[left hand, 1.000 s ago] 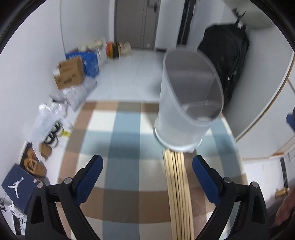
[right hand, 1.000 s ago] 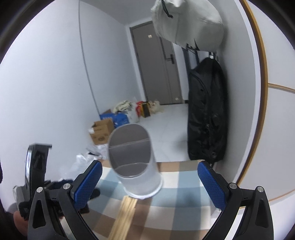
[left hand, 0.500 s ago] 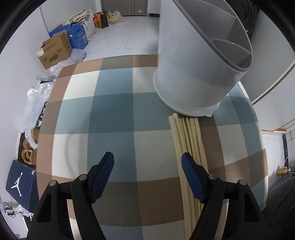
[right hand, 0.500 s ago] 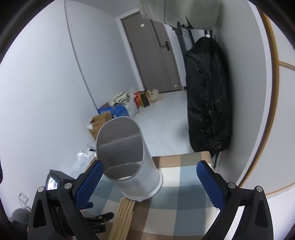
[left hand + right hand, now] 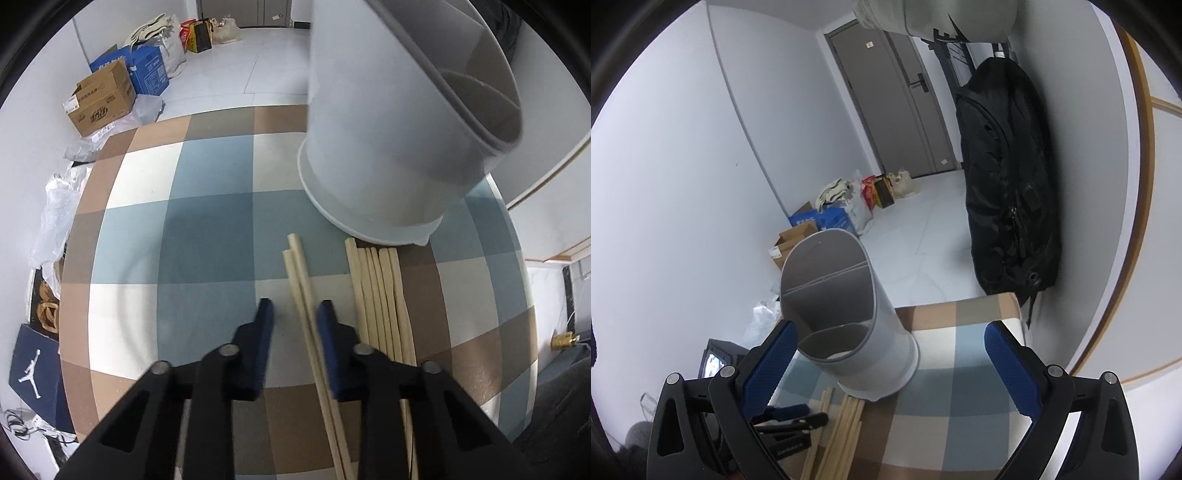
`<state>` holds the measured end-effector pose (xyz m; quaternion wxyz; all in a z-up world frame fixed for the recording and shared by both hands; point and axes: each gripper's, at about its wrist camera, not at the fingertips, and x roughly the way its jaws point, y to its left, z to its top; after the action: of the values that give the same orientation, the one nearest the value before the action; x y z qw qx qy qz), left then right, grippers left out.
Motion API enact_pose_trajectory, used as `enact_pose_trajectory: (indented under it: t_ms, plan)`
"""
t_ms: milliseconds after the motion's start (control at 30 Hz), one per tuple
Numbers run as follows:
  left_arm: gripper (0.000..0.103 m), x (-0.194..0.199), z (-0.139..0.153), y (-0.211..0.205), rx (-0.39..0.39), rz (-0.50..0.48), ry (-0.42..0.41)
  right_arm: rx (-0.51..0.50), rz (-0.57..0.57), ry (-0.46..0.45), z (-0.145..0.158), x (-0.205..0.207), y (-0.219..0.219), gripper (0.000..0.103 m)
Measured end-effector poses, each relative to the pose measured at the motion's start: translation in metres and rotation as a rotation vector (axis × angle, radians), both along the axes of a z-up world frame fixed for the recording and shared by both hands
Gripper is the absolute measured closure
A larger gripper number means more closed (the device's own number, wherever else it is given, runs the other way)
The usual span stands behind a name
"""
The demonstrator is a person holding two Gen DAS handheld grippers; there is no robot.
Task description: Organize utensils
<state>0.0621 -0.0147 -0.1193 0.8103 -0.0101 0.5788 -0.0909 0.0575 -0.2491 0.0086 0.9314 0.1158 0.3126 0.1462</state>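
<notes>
A tall pale grey utensil holder [image 5: 388, 147] with a divider stands on the checkered tablecloth [image 5: 207, 240]. In front of it lies a bundle of wooden chopsticks [image 5: 380, 295]. Two chopsticks [image 5: 299, 273] lie apart to its left, between the narrowed jaws of my left gripper [image 5: 295, 308]. They rest against the right pad, and the left pad stands clear of them; the jaws are closing. My right gripper [image 5: 890, 363] hangs open above the table, facing the holder [image 5: 846, 321], with nothing between its fingers. Below it I see the left gripper [image 5: 790, 421] at the chopsticks [image 5: 842, 424].
A black bag [image 5: 1008, 184] hangs on the wall beyond the table's far edge. On the floor to the left are cardboard boxes [image 5: 99, 99], plastic bags [image 5: 55, 218] and a blue shoebox [image 5: 33, 362]. A grey door [image 5: 897, 99] is at the back.
My left gripper tipped down toward the table and its jaws narrowed from wide apart. Two chopsticks now sit apart from the bundle, between the jaws. The right gripper sank slightly and stays open.
</notes>
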Motion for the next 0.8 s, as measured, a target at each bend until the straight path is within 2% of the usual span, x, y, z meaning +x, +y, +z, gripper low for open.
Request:
enact_pose_trajectory:
  t_ms: [33, 67, 233, 400, 500, 800]
  plan:
    - [0.089, -0.001, 0.0, 0.001, -0.017, 0.008, 0.004, 0.002, 0.0, 0.0, 0.0, 0.0, 0.0, 0.001]
    - [0.095, -0.003, 0.002, 0.004, -0.045, 0.021, 0.011, 0.004, 0.0, -0.002, 0.001, -0.001, 0.0, 0.001]
    - [0.1, -0.012, 0.004, 0.005, -0.138, 0.042, 0.035, 0.004, 0.002, -0.01, 0.001, -0.001, 0.0, 0.001]
    - [0.101, -0.029, 0.017, -0.004, -0.156, 0.008, 0.011, 0.006, 0.001, -0.006, 0.001, -0.001, 0.0, 0.001]
    - [0.101, -0.03, 0.016, 0.0, -0.192, 0.003, 0.014, 0.009, 0.007, 0.001, 0.0, -0.001, 0.001, 0.001]
    - [0.102, -0.031, 0.023, 0.019, -0.19, 0.044, -0.023, -0.031, 0.049, 0.012, -0.005, -0.004, 0.016, 0.001]
